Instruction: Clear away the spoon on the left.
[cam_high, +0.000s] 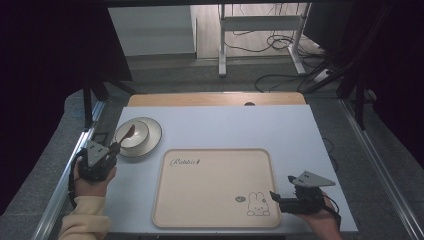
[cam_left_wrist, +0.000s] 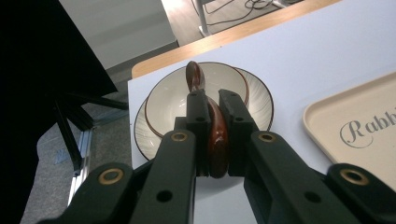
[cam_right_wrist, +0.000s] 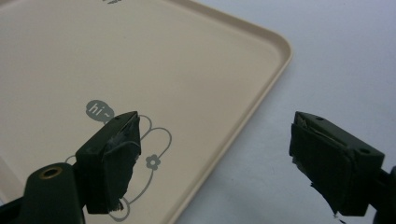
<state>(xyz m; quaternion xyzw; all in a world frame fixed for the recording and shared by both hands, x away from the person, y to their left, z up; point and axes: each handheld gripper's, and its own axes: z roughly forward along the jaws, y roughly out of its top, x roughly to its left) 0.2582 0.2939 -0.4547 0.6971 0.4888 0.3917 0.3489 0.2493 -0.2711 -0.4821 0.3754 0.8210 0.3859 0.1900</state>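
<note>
we see left gripper (cam_left_wrist: 213, 109) clamped on brown spoon (cam_left_wrist: 215, 135) over bowl (cam_left_wrist: 163, 105), frame left | right gripper (cam_right_wrist: 212, 161) jaws apart, over tray (cam_right_wrist: 196, 70) corner, lower right

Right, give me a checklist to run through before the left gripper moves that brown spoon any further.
1. Left gripper shut on the glossy brown wooden spoon: ok.
2. Spoon's tip over the cream bowl with a brown rim: ok.
3. Bowl seated on the ribbed cream plate: ok.
4. Beige rectangular tray with a rabbit print bare for a drop-off: ok.
5. Right gripper open, straddling the tray's edge: ok.
6. Whether the spoon touches the bowl: cannot tell.
</note>
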